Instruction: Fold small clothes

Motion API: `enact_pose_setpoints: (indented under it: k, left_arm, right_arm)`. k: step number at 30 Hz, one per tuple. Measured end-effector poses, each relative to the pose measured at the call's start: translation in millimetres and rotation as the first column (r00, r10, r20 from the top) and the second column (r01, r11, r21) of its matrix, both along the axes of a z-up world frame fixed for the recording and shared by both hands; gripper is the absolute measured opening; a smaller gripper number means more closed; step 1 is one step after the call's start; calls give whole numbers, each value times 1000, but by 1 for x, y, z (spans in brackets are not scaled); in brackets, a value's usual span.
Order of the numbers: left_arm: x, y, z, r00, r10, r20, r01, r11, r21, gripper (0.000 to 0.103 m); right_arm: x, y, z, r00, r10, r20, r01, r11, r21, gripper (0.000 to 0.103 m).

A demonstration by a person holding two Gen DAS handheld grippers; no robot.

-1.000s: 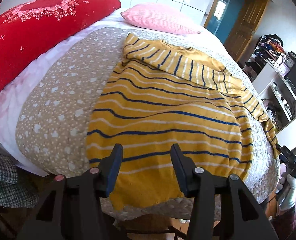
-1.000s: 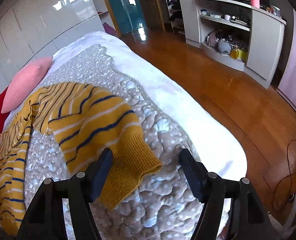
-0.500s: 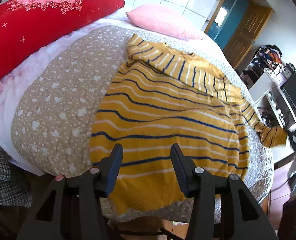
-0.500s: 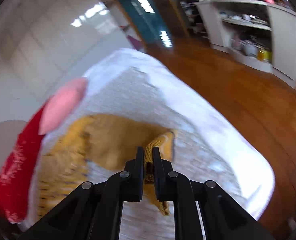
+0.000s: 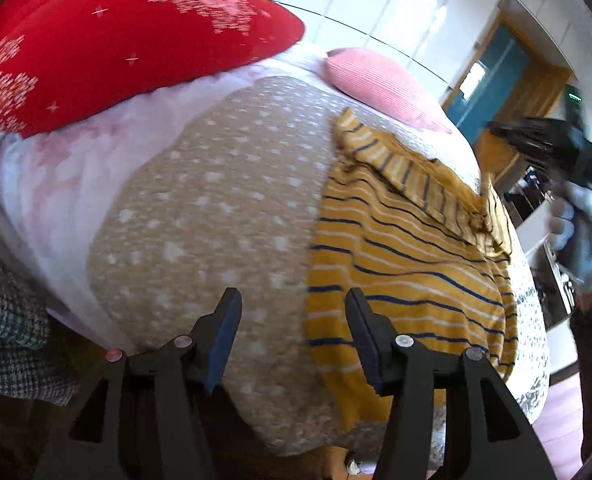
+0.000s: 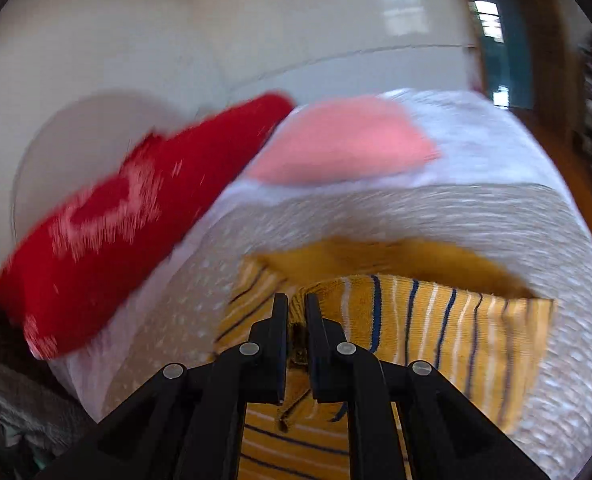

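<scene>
Item: yellow striped sweater (image 5: 408, 264), lying spread on the beige dotted quilt (image 5: 215, 216) of the bed (image 5: 47, 184), toward its right side, hem at the near edge, collar toward the far pink pillow (image 5: 380, 84); a red pillow (image 5: 115, 44) is sitting far left. Right gripper (image 6: 296, 312): jaws are closing almost fully on a bunch of the sweater's knit, apparently the sleeve, which is hanging from them and being carried above the body of the garment; the view is blurring with motion. Left gripper (image 5: 291, 336): jaws are standing wide apart, gripping nothing, hovering over the near edge of the quilt just left of the sweater's hem. Step in hand, by judgement: the sleeve is being folded inward across the body. Next move is calling for the sleeve to be laid flat on the chest and released, while the left gripper is free to take the hem.
</scene>
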State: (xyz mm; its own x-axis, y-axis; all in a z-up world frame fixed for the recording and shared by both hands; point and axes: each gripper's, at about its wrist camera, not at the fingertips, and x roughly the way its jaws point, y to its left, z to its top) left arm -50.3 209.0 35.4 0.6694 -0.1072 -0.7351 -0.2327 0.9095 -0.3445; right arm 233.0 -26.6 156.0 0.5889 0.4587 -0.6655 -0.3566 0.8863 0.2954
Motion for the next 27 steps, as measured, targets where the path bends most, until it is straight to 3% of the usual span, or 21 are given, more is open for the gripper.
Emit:
enact_pose_setpoints:
  k: [3, 7, 9, 11, 14, 18, 19, 21, 27]
  left_arm:
    - [-5, 13, -4, 1000, 20, -1, -20, 1000, -10, 53]
    - [-9, 25, -8, 999, 40, -6, -40, 999, -25, 53]
    - [-10, 29, -9, 999, 42, -8, -43, 999, -33, 53]
    - [-10, 30, -10, 999, 43, -11, -43, 998, -45, 53]
    - [-7, 26, -14, 999, 34, -21, -35, 998, -56, 53]
    - [-3, 12, -18, 999, 2, -40, -5, 997, -75, 53]
    - [-1, 8, -19, 999, -8, -45, 4, 997, -78, 53]
    - [2, -2, -20, 998, -32, -54, 28, 996, -80, 53]
    - [14, -30, -35, 989, -104, -106, 93, 990, -103, 54]
  right_arm:
    - [23, 64, -43, 995, 62, -78, -67, 996, -62, 9]
    - [42, 115, -103, 969, 122, -215, -148, 983, -109, 14]
    - [42, 117, -111, 968, 103, -227, -130, 986, -107, 15]
    - [32, 109, -100, 973, 112, -201, -123, 991, -46, 26]
    - [8, 84, -70, 986, 121, -116, -124, 992, -17, 38]
    - [-37, 28, -45, 990, 132, -44, -131, 991, 23, 45]
    - [-48, 7, -44, 993, 109, -38, -107, 993, 46, 53]
    - [-63, -34, -44, 996, 58, -67, -54, 996, 66, 62]
    - [-121, -157, -78, 974, -125, -191, 144, 985, 91, 62]
